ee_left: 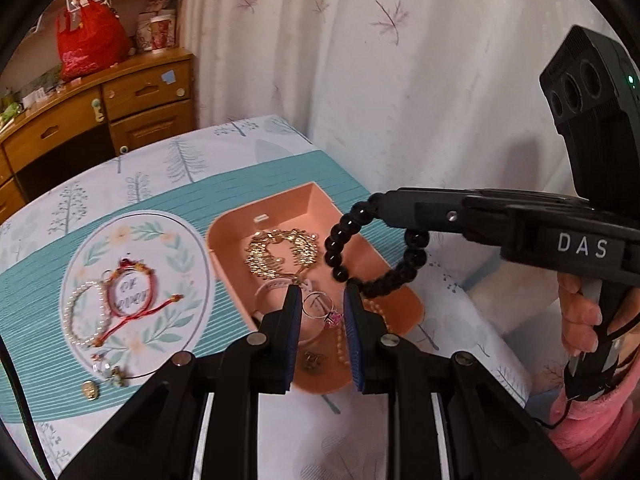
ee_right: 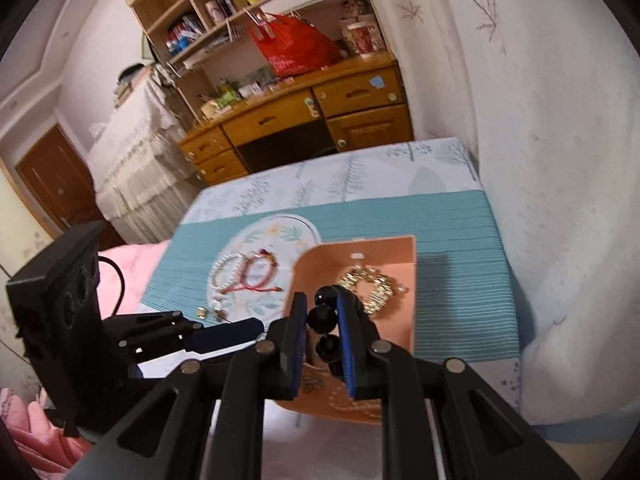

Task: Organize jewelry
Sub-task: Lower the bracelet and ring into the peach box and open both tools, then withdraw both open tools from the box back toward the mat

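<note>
Black hand-held gripper (ee_left: 322,328), blue pads, pink sleeve (ee_left: 596,420)

Ahead of your tongs and off to the left stands a honey-coloured wooden desk (ee_right: 304,120) with drawers and a dark kneehole. On its top you have a red bag (ee_right: 296,46) and a patterned cup (ee_right: 362,38). Above it rise open wooden shelves (ee_right: 224,4) crowded with books. To the right of your tongs hangs a white curtain (ee_left: 400,60) printed with faint purple leaves. Far left of the right tongs you can see a brown door (ee_right: 52,176), pale walls, and furniture draped in white lace cloth (ee_right: 132,160).
</note>
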Demonstrator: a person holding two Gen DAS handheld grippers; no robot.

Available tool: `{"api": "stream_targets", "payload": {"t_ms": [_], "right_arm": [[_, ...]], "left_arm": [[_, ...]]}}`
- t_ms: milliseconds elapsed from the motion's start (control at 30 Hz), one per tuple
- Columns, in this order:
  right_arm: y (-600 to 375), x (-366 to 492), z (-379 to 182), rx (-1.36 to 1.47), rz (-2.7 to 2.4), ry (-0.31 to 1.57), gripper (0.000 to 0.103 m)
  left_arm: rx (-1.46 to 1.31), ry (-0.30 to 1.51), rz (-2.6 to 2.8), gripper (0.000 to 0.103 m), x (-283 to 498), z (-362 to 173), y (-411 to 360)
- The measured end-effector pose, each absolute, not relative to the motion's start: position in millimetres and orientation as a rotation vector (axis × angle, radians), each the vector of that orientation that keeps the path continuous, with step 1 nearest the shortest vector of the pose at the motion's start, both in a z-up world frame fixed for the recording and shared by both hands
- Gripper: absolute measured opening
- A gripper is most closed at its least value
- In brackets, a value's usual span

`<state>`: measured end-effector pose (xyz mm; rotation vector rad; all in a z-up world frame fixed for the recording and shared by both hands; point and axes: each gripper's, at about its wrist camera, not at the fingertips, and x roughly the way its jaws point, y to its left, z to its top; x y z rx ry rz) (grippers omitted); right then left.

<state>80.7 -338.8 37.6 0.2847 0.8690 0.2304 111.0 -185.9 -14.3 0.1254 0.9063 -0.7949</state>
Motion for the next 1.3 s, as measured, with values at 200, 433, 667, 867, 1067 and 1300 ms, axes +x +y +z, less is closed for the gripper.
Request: {"api": "stream_targets", "payload": {"t_ms": [200,433,667,867,1067,1300], "right_arm": [[-348,87,26,0.327,0.207,0.915,0.016],[-355,87,23,0.353,0.186,0.928,0.027],[-357,88,23,0.341,0.154,0.947,0.040],[-358,87,26,0.376,0.143,0.935,0.042],[-355,90,23,0.422,0.158,0.957,0.052],[-349,100,7,0.507,0.184,1.046,0.052]], "left_arm": [[0.148,0.922,-0.827,0.020,113,-22,-200],[0.211,0.927,-0.763,0.064,112,-24,-209],[0.231,0.928,-0.707,0.082,110,-19,-200],[0.194,0.909,-0.659,0.090,111,-9,-177],[0.140,0.906,-0.571,0.091,118,3,-139],[0.095,0.930,-0.374,0.102,135,2,-81]]}}
